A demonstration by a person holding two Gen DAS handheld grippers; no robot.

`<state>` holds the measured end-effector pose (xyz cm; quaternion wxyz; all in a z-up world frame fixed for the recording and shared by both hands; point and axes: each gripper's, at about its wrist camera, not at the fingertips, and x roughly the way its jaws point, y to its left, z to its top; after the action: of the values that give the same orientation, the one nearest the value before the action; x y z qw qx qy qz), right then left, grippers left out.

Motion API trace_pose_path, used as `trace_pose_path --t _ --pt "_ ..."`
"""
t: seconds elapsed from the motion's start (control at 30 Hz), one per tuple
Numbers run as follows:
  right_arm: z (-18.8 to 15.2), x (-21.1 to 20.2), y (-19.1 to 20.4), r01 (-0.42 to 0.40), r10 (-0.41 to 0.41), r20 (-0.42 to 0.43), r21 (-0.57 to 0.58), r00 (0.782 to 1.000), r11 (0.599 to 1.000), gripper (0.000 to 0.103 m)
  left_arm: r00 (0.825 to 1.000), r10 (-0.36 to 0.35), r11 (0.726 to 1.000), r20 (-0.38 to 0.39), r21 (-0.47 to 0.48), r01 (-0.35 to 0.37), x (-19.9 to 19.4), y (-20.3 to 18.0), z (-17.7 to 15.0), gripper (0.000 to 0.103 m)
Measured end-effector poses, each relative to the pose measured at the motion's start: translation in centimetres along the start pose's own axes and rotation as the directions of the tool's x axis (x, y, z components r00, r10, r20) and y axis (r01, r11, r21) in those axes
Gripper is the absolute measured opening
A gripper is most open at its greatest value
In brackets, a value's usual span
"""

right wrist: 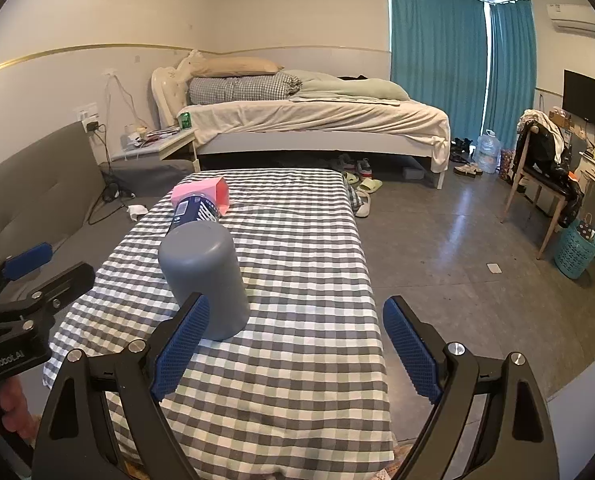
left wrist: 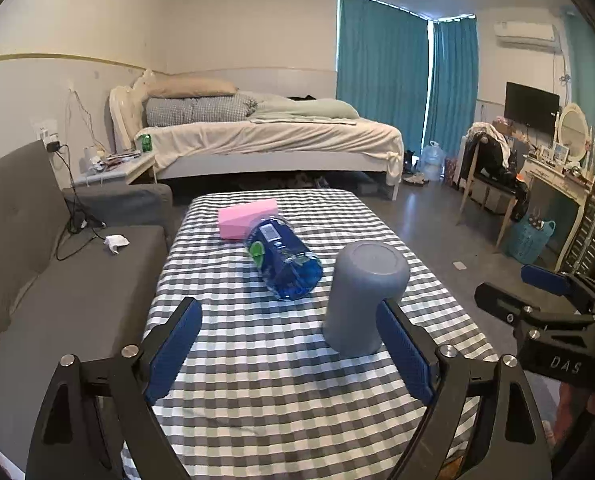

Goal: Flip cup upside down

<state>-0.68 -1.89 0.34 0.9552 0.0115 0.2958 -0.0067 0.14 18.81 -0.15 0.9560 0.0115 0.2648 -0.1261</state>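
Both pairs of blue-padded jaws are spread wide with nothing held: the left gripper is levelled low over the checked tablecloth, the right gripper alongside it. The grey cup is stood mouth-down on the cloth, just beyond the left gripper's right finger. A blue bottle is laid on its side further back, against a pink box.

cup: its mouth faces down onto the checked cloth, rim unseen; lower right side covered by the left gripper's finger.
blue bottle: mostly hidden behind the cup in the right wrist view; label print too small to read.
pink box: near end covered by the bottle.
right gripper: cut off at the frame's right edge in the left wrist view.
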Motion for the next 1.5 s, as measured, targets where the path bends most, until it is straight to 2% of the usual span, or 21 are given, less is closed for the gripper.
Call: trace_pose_path --t 0.07,0.13,0.23,0.4,0.8,1.5 --pt "-0.1 0.0 0.1 -0.005 0.005 0.001 -0.001 1.0 1.0 0.097 1.0 0.008 0.999 0.014 -0.032 -0.008 -0.4 0.8 -0.3 0.103" --pt "-0.2 -0.2 0.2 -0.001 0.001 0.007 -0.003 1.0 1.0 0.102 0.999 0.022 0.998 0.029 -0.058 -0.02 -0.8 1.4 -0.3 0.103" --pt "-0.1 -0.5 0.3 -0.002 0.002 0.015 -0.006 1.0 1.0 0.103 0.999 0.041 0.996 0.029 -0.086 -0.039 -1.0 2.1 -0.6 0.103" --pt "-0.1 -0.5 0.3 0.0 0.0 0.017 -0.01 1.0 1.0 0.103 0.998 0.056 0.994 0.022 -0.095 -0.054 -1.0 2.4 -0.7 0.103" --pt "-0.1 -0.4 0.5 -0.002 0.002 0.019 -0.013 1.0 1.0 0.103 0.998 0.063 0.997 0.014 -0.04 -0.062 -0.9 1.0 -0.9 0.103" --pt "-0.4 -0.3 0.5 0.003 -0.003 0.015 -0.019 1.0 1.0 0.103 0.997 0.076 0.996 0.005 -0.044 -0.075 -1.0 1.1 -0.7 0.103"
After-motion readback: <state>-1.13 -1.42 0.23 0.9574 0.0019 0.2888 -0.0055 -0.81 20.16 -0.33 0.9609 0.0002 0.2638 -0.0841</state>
